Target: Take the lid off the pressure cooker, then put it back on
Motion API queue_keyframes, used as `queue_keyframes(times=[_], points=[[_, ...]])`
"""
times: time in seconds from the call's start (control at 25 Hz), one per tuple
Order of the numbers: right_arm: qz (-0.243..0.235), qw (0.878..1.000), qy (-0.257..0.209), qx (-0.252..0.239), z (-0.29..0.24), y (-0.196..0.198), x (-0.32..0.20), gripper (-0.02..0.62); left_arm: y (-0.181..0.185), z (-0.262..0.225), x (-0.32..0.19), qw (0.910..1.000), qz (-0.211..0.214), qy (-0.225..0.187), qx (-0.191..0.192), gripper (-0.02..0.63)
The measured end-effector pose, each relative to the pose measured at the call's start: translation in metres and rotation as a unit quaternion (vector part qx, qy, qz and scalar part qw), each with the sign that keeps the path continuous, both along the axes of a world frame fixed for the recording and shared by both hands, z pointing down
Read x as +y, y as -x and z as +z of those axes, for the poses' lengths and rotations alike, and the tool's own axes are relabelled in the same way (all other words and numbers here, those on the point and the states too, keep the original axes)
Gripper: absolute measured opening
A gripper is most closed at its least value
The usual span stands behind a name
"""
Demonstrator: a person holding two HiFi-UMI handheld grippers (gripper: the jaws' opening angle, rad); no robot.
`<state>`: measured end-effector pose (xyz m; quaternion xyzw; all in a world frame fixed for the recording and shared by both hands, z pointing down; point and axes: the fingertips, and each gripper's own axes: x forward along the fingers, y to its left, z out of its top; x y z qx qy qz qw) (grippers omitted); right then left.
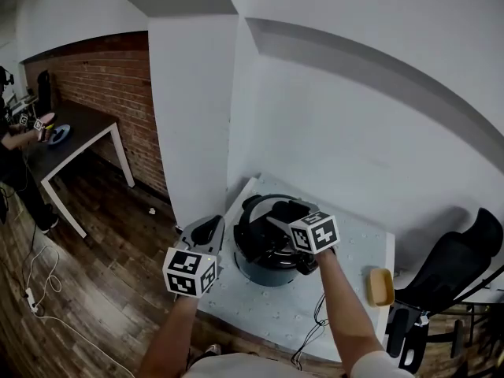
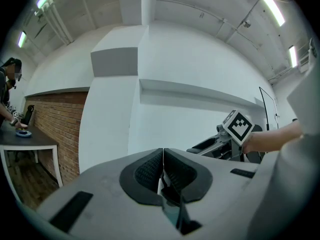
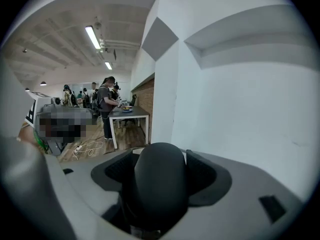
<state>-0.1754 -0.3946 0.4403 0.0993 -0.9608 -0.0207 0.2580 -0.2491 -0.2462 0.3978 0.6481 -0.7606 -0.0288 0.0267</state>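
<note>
At centre frame the lid handle (image 3: 160, 199) is grasped by the right gripper (image 3: 160, 171). The left gripper (image 2: 163, 170) is clenched empty. A level lift seems required next.

Dark grey round pressure cooker (image 1: 266, 274): its black lid (image 1: 252, 239) mostly hidden under the right gripper (image 1: 277, 213). Right of the cooker, a small yellow block (image 1: 379, 286), too small to name. Further right, black chair (image 1: 453, 270), cut off.

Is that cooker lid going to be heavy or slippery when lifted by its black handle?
Probably heavy: the lid looks wide and sturdy. Its handle is smooth and rounded, so it might slip, though the right gripper is closed round it with textured pads.
</note>
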Motion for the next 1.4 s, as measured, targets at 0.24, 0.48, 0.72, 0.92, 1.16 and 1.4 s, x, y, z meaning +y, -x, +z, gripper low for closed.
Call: queue_keyframes(times=[0.24, 0.48, 0.72, 0.92, 1.16, 1.4], points=[[0.028, 0.999, -0.010, 0.021, 0.003, 0.000, -0.004, 0.284, 0.006, 0.007, 0.009, 0.9999, -0.005, 0.000, 0.009, 0.014], [0.049, 0.998, -0.015, 0.026, 0.003, 0.000, -0.007, 0.276, 0.007, 0.012, 0.014, 0.9999, 0.005, 0.001, 0.015, 0.014], [0.079, 0.996, -0.017, 0.027, 0.003, -0.002, -0.008, 0.276, 0.009, 0.014, 0.023, 0.9997, 0.021, 0.004, 0.014, 0.014], [0.118, 0.992, -0.016, 0.029, 0.001, -0.003, -0.010, 0.276, 0.013, 0.015, 0.028, 0.9992, 0.037, 0.006, 0.012, 0.014], [0.183, 0.982, -0.016, 0.029, -0.001, -0.007, -0.014, 0.276, 0.016, 0.015, 0.027, 0.9979, 0.064, 0.010, 0.009, 0.014], [0.240, 0.970, -0.016, 0.028, -0.001, -0.010, -0.019, 0.276, 0.016, 0.019, 0.023, 0.9958, 0.091, 0.015, 0.006, 0.014]])
